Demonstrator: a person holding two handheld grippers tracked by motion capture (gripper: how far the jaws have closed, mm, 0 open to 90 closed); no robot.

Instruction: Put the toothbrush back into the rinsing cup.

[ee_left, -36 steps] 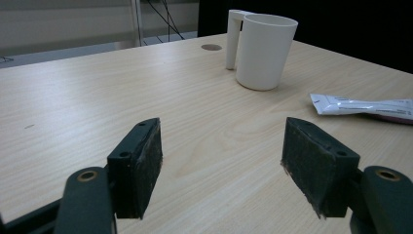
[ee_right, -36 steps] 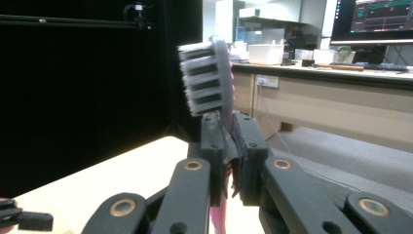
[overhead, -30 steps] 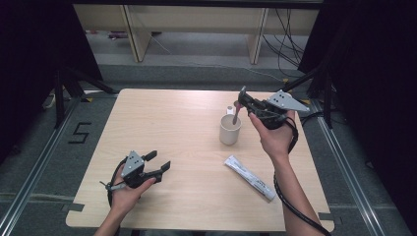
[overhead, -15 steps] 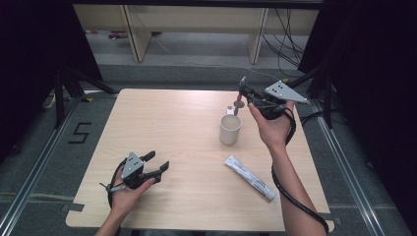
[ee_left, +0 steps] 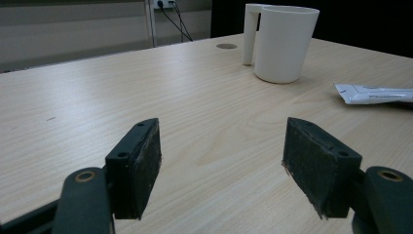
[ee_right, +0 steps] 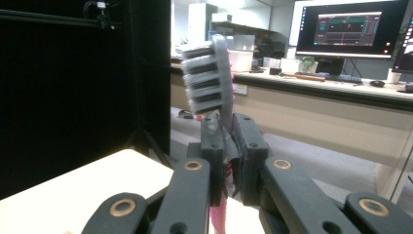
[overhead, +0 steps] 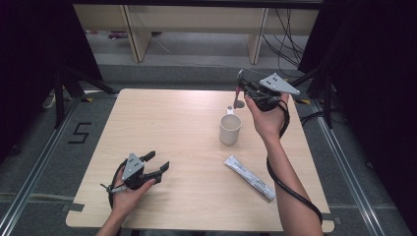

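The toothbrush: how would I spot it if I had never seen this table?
Start at the wooden table and find the white mug near its far right side. Just above and behind it, the right gripper holds the toothbrush shut between its fingers. Unlike the mug and the white tube, it is off the table, with a pink handle and grey bristles.

A lab: black curtains (overhead: 29,73) flank the table (overhead: 162,128), cables (overhead: 287,29) trail on the far floor, monitors (ee_right: 348,29) glow on a desk (ee_right: 341,90).
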